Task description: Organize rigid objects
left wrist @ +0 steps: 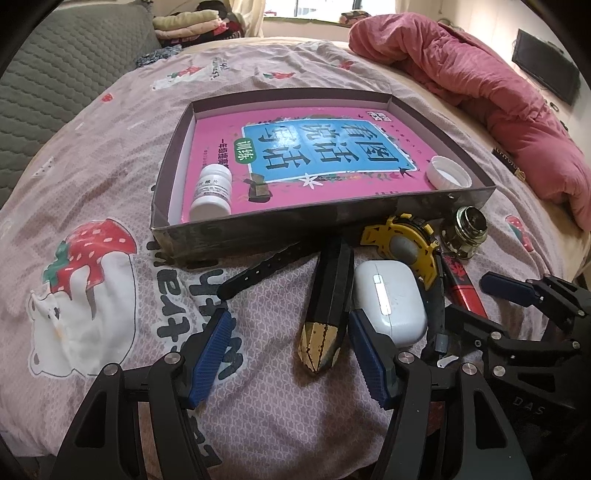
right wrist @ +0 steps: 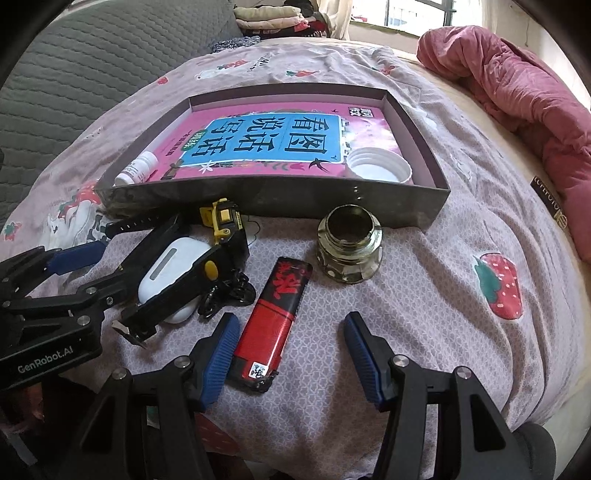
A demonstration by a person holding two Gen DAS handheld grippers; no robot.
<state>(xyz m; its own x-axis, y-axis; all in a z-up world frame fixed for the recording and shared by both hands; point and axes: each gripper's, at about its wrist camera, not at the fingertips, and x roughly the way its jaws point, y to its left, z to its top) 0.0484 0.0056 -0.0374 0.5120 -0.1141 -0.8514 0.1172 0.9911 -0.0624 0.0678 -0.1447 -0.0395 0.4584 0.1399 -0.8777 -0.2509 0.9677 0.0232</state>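
Both claws open, empty: left claw [left wrist: 290, 354] w/ black-gold pen [left wrist: 327, 314] between pads, long axis running away toward tray [left wrist: 258, 230]; right claw [right wrist: 288, 354] nearer red lighter [right wrist: 273, 321] on bed, beside its left pad.

A bed [left wrist: 110, 155] spread with a pale pink strawberry-print sheet fills the room; a crumpled rose-pink quilt [left wrist: 480, 92] lies along its right edge, a grey quilted headboard [left wrist: 66, 59] at left, folded clothes [left wrist: 192, 22] before the daylit window [left wrist: 325, 9], a dark wall-mounted screen [left wrist: 546, 70] at right.
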